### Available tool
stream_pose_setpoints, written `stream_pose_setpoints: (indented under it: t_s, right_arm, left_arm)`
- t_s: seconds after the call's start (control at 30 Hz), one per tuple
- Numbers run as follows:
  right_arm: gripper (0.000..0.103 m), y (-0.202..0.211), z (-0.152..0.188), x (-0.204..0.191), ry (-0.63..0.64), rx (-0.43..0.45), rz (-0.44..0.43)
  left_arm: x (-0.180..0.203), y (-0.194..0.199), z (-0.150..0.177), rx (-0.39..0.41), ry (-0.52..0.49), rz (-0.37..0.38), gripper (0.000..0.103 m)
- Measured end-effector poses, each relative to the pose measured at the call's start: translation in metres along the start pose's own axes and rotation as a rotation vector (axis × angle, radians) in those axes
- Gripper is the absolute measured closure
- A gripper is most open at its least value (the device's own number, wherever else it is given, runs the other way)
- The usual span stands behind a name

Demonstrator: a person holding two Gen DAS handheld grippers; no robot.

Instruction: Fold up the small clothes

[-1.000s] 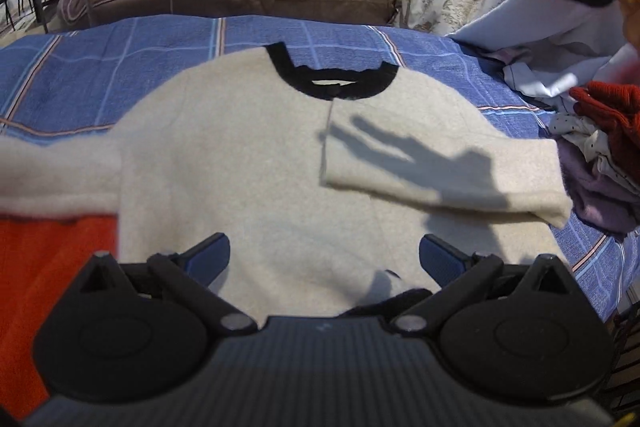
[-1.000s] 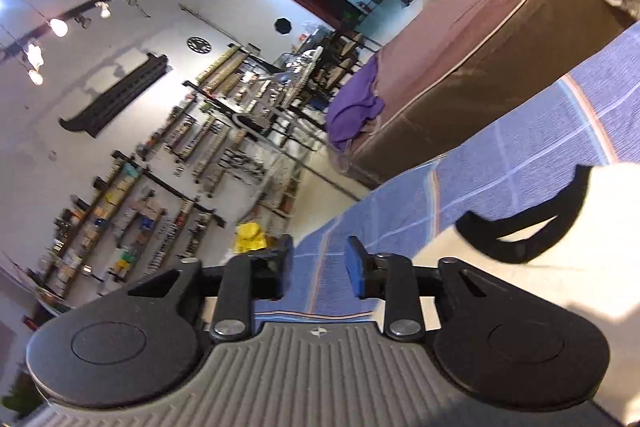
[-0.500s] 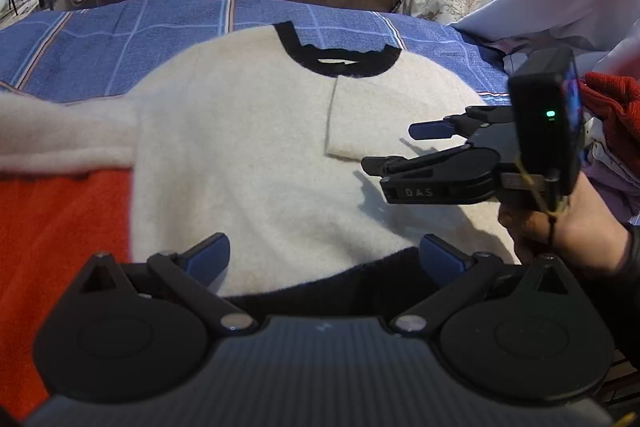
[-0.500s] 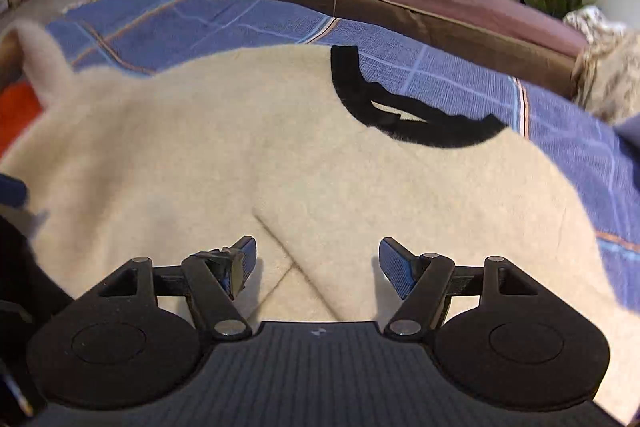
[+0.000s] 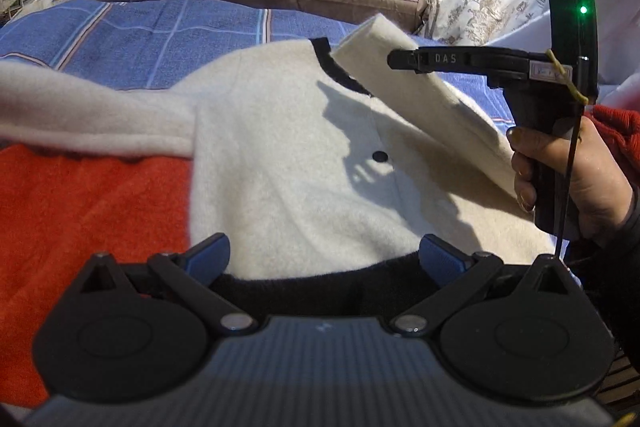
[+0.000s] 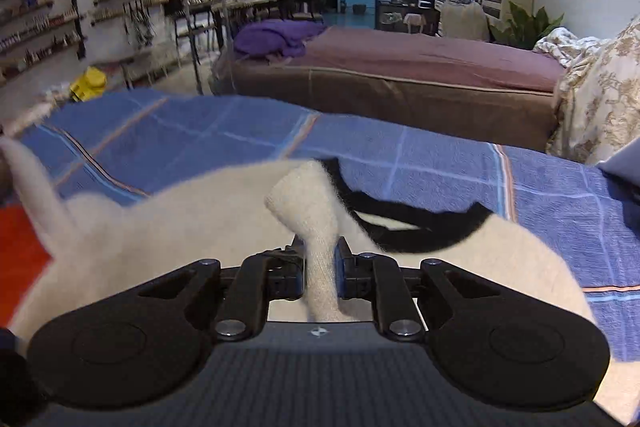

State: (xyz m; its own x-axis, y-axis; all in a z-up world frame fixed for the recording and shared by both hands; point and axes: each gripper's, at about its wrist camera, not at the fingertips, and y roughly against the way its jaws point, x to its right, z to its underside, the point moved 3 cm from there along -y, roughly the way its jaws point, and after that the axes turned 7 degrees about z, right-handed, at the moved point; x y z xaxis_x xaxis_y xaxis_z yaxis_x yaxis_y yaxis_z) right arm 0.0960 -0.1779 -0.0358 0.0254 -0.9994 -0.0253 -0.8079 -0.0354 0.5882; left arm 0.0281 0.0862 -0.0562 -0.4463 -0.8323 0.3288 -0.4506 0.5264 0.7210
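A cream sweater point(image 5: 304, 163) with a black collar point(image 6: 412, 231) and black hem lies front up on the blue plaid bedspread point(image 5: 160, 31). My right gripper point(image 6: 320, 267) is shut on the sweater's right sleeve point(image 6: 316, 219) and holds it raised above the chest; it shows in the left wrist view point(image 5: 396, 61) gripping the sleeve point(image 5: 404, 83). My left gripper point(image 5: 324, 255) is open and empty just above the black hem point(image 5: 320, 287). The left sleeve point(image 5: 88, 119) lies spread out to the left.
An orange cloth point(image 5: 88, 219) lies under the sweater's left side. A red garment point(image 5: 620, 131) and a heap of clothes sit at the right. A brown bed point(image 6: 400, 67) with a purple blanket point(image 6: 276, 35) stands behind.
My right gripper has closed on the folded right sleeve and lifted it off the chest. My left gripper has stayed near the hem, still open.
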Motion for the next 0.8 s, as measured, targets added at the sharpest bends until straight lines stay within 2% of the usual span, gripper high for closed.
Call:
stream_pose_setpoints:
  t_s: [0.1, 0.17, 0.27, 0.3, 0.33, 0.37, 0.4, 0.43, 0.53, 0.6, 0.67, 0.73, 0.8]
  right_arm:
    - [0.078, -0.004, -0.012, -0.028, 0.008, 0.021, -0.084]
    - [0.078, -0.02, -0.009, -0.051, 0.038, -0.005, -0.112]
    - [0.066, -0.05, 0.009, -0.067, 0.006, -0.082, -0.164]
    - [0.057, -0.057, 0.016, -0.069, -0.001, -0.115, -0.171]
    - [0.035, -0.061, 0.022, -0.07, -0.002, -0.144, -0.176]
    - [0.022, -0.056, 0.028, -0.069, -0.013, -0.169, -0.183]
    - [0.004, -0.05, 0.031, -0.064, -0.037, -0.167, -0.191]
    - [0.0, -0.043, 0.031, -0.06, -0.063, -0.148, -0.197]
    - [0.0, -0.009, 0.03, -0.029, -0.145, -0.081, -0.184]
    - [0.0, 0.004, 0.034, -0.014, -0.176, -0.048, -0.139]
    - [0.0, 0.017, 0.043, 0.011, -0.187, -0.046, -0.029]
    - [0.003, 0.024, 0.06, 0.036, -0.203, -0.085, 0.088]
    - [0.005, 0.03, 0.081, 0.061, -0.246, -0.127, 0.161]
  left_arm:
    - [-0.004, 0.006, -0.002, 0.017, 0.012, -0.028, 0.0]
    - [-0.006, 0.008, -0.001, 0.014, 0.016, -0.04, 0.0]
    - [-0.008, 0.007, 0.004, -0.006, 0.024, -0.05, 0.0]
    - [-0.008, 0.006, 0.005, -0.013, 0.023, -0.052, 0.0]
    - [-0.007, 0.006, 0.006, -0.019, 0.022, -0.054, 0.0]
    - [-0.007, 0.005, 0.006, -0.023, 0.018, -0.052, 0.0]
    - [-0.006, 0.005, 0.006, -0.024, 0.013, -0.049, 0.0]
    - [-0.005, 0.005, 0.005, -0.024, 0.01, -0.047, 0.0]
    - [-0.001, 0.002, 0.002, -0.012, 0.01, -0.035, 0.0]
    - [0.004, -0.002, -0.002, -0.011, -0.005, -0.023, 0.0]
    - [0.011, -0.007, -0.006, -0.005, -0.029, -0.012, 0.0]
    - [0.018, -0.015, -0.01, 0.002, -0.055, 0.003, 0.0]
    - [0.024, -0.024, -0.012, -0.009, -0.077, -0.004, 0.0]
